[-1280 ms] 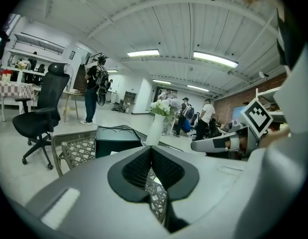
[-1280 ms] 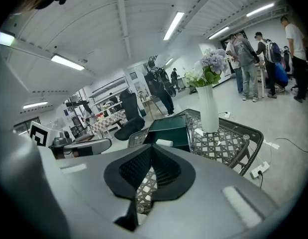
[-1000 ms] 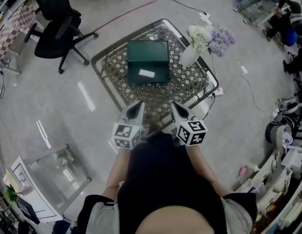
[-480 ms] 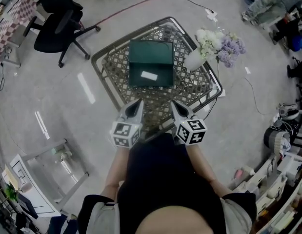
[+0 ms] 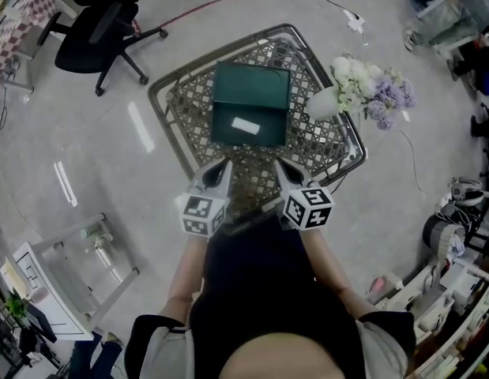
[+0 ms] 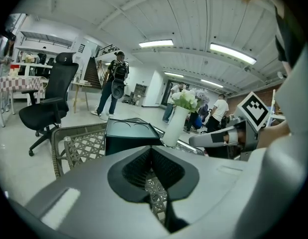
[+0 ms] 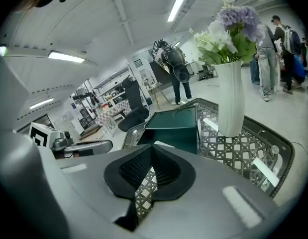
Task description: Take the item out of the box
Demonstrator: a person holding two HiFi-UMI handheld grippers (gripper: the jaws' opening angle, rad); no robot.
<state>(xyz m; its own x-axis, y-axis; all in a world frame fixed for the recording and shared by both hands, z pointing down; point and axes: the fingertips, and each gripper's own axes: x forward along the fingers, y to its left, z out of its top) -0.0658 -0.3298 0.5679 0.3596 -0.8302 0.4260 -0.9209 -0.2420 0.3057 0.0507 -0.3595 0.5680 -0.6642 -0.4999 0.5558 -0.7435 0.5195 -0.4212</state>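
Over at the left, a black swivel office chair (image 5: pixel 94 34) is standing on the floor, well apart from the table. The left gripper (image 5: pixel 223 166) is hovering over the near edge of the low woven-lattice table (image 5: pixel 185 113), its fingers pressing together on nothing. Beyond it, around the middle of the table and leaning toward the far edge, the dark green rectangular box (image 5: pixel 250 93) is sitting open with its lid standing up behind. A small white flat rectangle (image 5: pixel 246 125), which I take for the item, is lying inside. The right gripper (image 5: pixel 280 166) is hanging beside the left one, fingers likewise pressing together and empty. At the table's right edge a white tapered vase (image 5: pixel 323 101) of white and lilac flowers (image 5: pixel 374 93) is standing near the box.

I'd say the reach calls for spreading one gripper's fingers before dipping in from above, clear of the lid and vase, then pinching the flat piece by an edge.

No brand or wording is showing; the marker cubes (image 5: pixel 201 214) are carrying only black-and-white squares.
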